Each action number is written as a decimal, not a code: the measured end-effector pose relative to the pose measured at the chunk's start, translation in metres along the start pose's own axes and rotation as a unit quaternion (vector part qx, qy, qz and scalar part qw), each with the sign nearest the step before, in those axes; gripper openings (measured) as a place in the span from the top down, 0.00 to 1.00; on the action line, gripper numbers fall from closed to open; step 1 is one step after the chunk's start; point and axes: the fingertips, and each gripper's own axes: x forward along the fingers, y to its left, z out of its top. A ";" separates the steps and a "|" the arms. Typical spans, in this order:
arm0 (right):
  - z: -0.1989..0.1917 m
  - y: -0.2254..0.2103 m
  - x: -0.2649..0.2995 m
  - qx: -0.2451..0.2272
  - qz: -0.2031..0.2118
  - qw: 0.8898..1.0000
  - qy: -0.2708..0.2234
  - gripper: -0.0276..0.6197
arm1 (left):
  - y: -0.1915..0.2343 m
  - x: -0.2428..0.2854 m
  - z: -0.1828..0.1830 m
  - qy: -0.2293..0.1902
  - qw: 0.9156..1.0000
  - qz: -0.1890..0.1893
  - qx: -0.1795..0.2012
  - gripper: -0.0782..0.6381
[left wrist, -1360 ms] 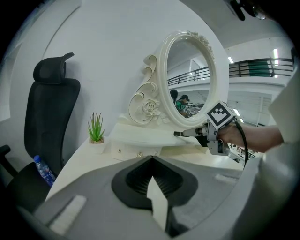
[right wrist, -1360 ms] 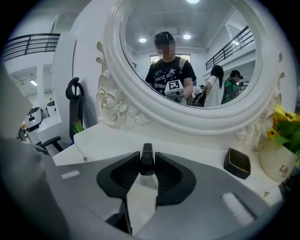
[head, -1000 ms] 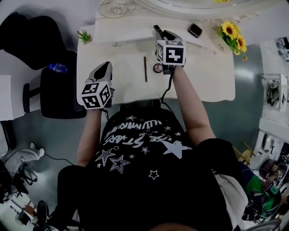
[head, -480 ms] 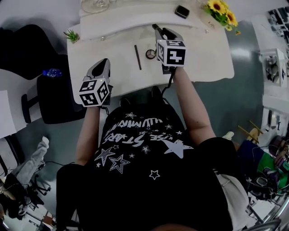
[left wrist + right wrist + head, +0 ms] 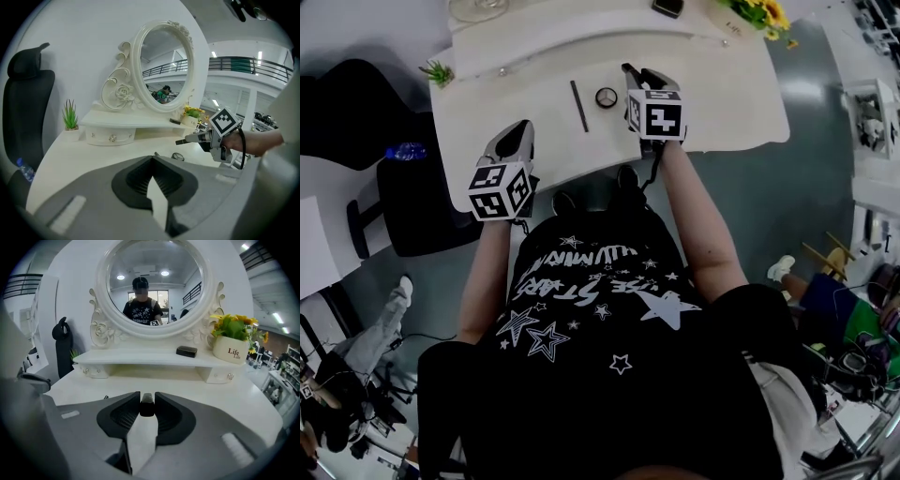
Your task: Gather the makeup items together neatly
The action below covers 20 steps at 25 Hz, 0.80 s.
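White dressing table point(image 5: 712, 103) with an oval mirror point(image 5: 161, 65) at its back carries the makeup: a dark pencil point(image 5: 579, 92) and a round compact point(image 5: 607, 97) lie just beside each other near the middle, and a black case point(image 5: 186, 351) sits on the shelf. The right gripper point(image 5: 630, 71), just beside the compact, has its jaws narrowed onto a small dark tube point(image 5: 146, 408), pinched at the tips. To do this well, I judge it should lower the tube flat next to the compact, parallel to the pencil, releasing only once it rests so it cannot roll. The left gripper point(image 5: 152, 158) hovers over the table's near left edge, jaws together on nothing
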 end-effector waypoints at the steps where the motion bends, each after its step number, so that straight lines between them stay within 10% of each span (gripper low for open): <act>1: -0.005 0.000 0.002 0.001 0.000 1.000 0.003 0.76 | 0.000 0.000 -0.001 0.003 1.000 0.000 0.000 0.89; 20: -0.061 0.008 0.011 0.014 -0.022 0.999 0.030 0.76 | 0.005 0.004 -0.020 0.028 1.000 -0.006 0.001 0.89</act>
